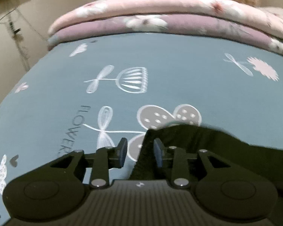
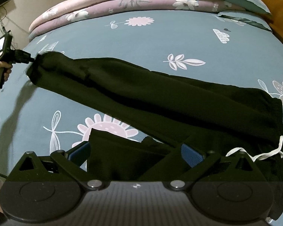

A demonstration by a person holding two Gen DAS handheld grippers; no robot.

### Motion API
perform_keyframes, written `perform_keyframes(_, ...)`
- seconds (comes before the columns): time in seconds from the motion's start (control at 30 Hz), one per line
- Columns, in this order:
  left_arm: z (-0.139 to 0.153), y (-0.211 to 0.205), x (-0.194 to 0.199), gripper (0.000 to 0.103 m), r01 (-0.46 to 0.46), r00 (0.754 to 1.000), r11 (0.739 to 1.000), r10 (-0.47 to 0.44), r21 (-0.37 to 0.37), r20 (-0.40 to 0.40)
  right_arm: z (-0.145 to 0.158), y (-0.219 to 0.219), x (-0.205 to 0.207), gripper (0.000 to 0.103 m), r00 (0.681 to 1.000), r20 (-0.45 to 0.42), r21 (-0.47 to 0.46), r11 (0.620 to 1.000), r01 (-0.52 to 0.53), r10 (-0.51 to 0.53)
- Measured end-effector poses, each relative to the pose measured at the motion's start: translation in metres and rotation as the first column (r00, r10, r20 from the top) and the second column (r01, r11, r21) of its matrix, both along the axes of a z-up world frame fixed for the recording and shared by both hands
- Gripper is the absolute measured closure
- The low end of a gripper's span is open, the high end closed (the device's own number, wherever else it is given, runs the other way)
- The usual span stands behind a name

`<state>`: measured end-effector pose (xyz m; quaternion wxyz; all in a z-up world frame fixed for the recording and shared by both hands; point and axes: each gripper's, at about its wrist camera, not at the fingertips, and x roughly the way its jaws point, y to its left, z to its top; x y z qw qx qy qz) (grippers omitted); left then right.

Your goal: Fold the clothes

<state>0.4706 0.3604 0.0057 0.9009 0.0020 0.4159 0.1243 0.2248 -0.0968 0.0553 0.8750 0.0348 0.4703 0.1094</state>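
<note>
Dark trousers (image 2: 160,98) across blue flowered bedsheet (image 2: 141,41), right tongs (image 2: 135,154) wide.

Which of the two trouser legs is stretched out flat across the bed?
The far leg, running from the waistband out to the left gripper. The near leg is bunched short between the right gripper fingers.

A home bedroom: a bed (image 2: 160,37) with floral sheet, folded quilts (image 2: 122,1).
</note>
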Motion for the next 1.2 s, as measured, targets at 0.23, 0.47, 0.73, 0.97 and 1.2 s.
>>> perform_keyframes(0.23,0.003,-0.016,-0.012,0.065,0.029,1.0,0.998,-0.03,-0.053,-0.011,0.0,-0.001,-0.001,0.0,1.0,0.001,0.006,1.0,0.003,-0.003)
perform_keyframes(0.47,-0.017,-0.093,-0.039,0.064,0.202,0.977,0.976,-0.208,-0.084,-0.058,0.004,-0.007,-0.007,0.0,1.0,0.016,0.002,1.0,-0.005,0.005)
perform_keyframes(0.73,-0.028,-0.187,-0.076,0.063,0.329,0.937,0.938,-0.339,-0.113,-0.083,0.005,-0.04,-0.015,0.0,0.998,0.056,0.025,1.0,0.005,-0.006)
perform_keyframes(0.97,-0.029,-0.259,-0.111,0.051,0.366,0.917,0.924,-0.378,-0.111,-0.126,0.004,-0.096,-0.018,0.0,0.995,0.102,0.076,0.997,0.007,-0.015)
perform_keyframes(1.2,-0.021,-0.31,-0.13,0.05,0.349,0.923,0.929,-0.363,-0.118,-0.128,-0.009,-0.152,-0.008,0.0,0.994,0.109,0.149,0.989,-0.009,-0.008)
